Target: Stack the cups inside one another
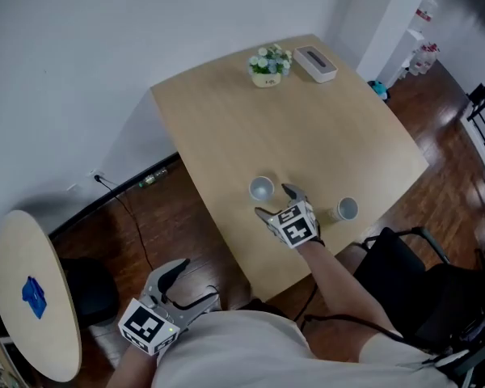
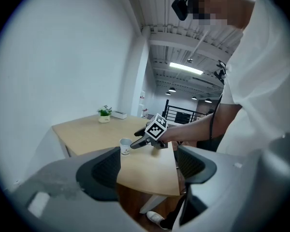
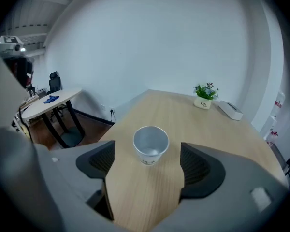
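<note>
Two white paper cups stand upright on the wooden table. One cup sits near the front left; the other cup stands near the front right edge. My right gripper is open just short of the first cup, which lies ahead between its jaws without touching them. My left gripper is open and holds nothing; it hangs low beside my body, off the table's left side. In the left gripper view the right gripper shows next to the cup.
A small potted plant and a white tissue box stand at the table's far edge. A round side table with a blue object is at the left over the wooden floor. A black chair is at the right.
</note>
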`<action>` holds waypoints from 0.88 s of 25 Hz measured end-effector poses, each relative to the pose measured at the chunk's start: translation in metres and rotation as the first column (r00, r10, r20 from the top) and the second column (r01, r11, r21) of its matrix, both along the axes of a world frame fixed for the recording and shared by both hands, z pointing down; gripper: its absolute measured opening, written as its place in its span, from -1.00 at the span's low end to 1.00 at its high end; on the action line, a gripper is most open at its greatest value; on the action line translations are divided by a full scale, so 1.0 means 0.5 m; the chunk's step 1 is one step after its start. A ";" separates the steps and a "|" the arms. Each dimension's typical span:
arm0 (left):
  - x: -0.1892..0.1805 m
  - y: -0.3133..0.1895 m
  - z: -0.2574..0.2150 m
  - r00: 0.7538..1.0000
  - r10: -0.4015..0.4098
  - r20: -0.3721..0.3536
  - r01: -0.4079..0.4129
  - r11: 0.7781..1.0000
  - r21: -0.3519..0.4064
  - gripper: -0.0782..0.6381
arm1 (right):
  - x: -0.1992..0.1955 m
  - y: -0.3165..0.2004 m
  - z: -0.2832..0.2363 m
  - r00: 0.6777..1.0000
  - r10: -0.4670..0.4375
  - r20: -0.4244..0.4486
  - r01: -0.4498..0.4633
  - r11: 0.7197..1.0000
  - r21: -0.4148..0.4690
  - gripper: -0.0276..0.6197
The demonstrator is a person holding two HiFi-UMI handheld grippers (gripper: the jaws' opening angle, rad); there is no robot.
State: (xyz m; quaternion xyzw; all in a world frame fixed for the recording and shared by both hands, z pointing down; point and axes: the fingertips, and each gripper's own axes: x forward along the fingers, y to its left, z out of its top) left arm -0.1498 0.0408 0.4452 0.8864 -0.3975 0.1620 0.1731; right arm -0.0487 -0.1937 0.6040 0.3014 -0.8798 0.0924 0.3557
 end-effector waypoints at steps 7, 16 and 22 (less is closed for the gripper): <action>-0.107 0.049 0.014 0.989 -0.146 0.029 0.147 0.989 -0.023 0.29 | -0.060 -0.079 0.089 0.998 0.026 -0.049 -0.027 0.999 -0.027 0.38; -0.099 0.013 0.010 0.996 -0.085 0.014 0.085 0.996 -0.002 0.29 | -0.055 -0.060 0.029 1.000 0.018 -0.012 -0.018 0.999 -0.026 0.25; -0.002 -0.052 0.008 0.997 0.068 -0.025 -0.067 0.997 0.024 0.29 | 0.065 -0.055 -0.067 0.996 0.083 0.017 -0.083 0.996 0.009 0.24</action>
